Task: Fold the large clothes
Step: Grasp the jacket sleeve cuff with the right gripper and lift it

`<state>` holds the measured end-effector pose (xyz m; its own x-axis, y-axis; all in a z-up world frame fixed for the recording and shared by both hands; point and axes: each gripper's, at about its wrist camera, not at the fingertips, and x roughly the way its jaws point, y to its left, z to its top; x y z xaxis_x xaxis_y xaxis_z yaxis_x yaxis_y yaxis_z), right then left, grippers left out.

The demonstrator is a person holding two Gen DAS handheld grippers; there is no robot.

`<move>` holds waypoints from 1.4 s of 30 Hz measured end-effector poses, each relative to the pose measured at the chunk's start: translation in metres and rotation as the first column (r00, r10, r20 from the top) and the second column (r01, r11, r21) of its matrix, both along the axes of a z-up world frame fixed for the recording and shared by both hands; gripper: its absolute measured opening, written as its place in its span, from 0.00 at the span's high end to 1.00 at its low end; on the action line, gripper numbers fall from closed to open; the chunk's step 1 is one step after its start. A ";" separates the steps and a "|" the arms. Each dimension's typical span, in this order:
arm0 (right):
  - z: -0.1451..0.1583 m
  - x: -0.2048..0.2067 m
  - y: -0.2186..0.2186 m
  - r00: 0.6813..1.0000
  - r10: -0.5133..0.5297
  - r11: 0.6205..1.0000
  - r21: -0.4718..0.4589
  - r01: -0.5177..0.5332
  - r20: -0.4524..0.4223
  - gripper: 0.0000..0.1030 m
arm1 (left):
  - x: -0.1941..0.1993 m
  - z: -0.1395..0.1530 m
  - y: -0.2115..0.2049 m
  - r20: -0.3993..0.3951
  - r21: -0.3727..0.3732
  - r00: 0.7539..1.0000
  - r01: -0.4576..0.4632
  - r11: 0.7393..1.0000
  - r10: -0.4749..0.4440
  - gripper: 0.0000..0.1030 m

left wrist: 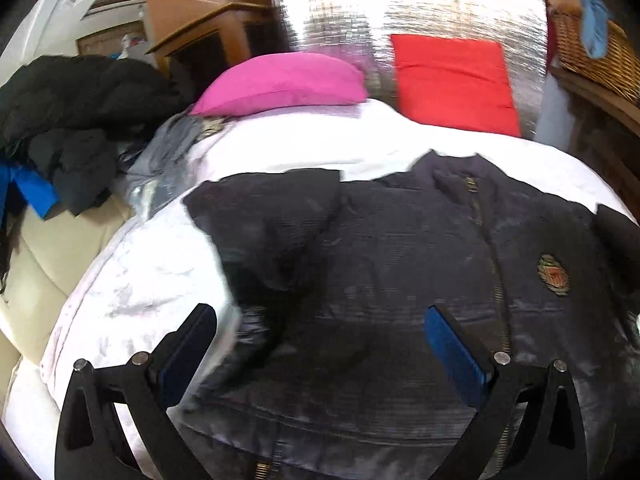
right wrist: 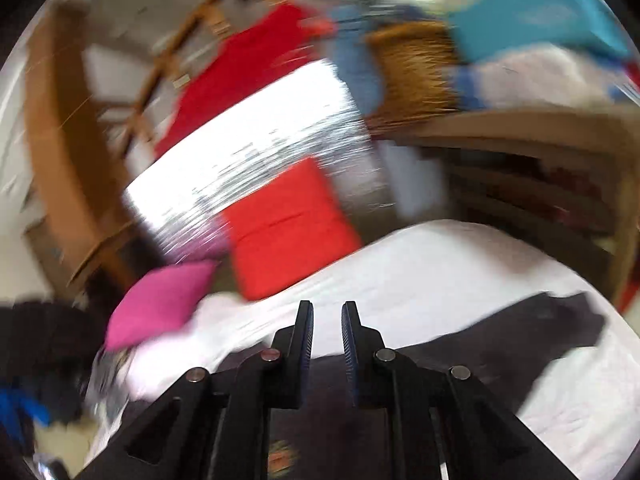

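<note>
A dark navy jacket (left wrist: 400,260) lies front-up on the white bed cover (left wrist: 152,280). Its zip (left wrist: 490,240) runs down the middle and a round crest badge (left wrist: 554,274) sits on the chest at the right. One sleeve (left wrist: 260,216) spreads toward the upper left. My left gripper (left wrist: 318,310) hovers over the jacket's lower part, open wide, with nothing between its fingers. In the blurred right wrist view, my right gripper (right wrist: 328,304) is raised above the bed, shut with only a narrow slit and nothing in it. The jacket (right wrist: 552,320) lies below and to its right.
A pink pillow (left wrist: 280,80) and a red cushion (left wrist: 452,80) lean on a silver foil panel (left wrist: 340,8) at the bed's head. A heap of dark clothes (left wrist: 72,120) sits on a cream seat at the left. A wicker basket (left wrist: 592,48) stands on wooden furniture at the right.
</note>
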<state>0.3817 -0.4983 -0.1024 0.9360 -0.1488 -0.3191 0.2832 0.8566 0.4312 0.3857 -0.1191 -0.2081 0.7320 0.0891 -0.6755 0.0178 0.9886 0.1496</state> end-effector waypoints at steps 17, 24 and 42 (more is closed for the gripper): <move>-0.154 -0.089 -0.159 0.946 -0.288 0.724 0.612 0.318 -0.151 0.08 | 0.005 -0.023 -0.034 -0.031 0.096 0.996 0.090 0.991 -0.088 0.00; -0.187 -0.073 -0.228 0.900 -0.398 0.618 0.674 0.406 -0.177 0.10 | 0.012 -0.041 -0.055 -0.061 0.153 0.993 0.109 0.982 -0.100 0.00; -0.059 -0.029 -0.132 0.966 -0.259 0.904 0.350 0.245 -0.005 0.80 | 0.012 -0.013 -0.025 -0.023 0.052 0.999 0.044 0.998 -0.042 0.00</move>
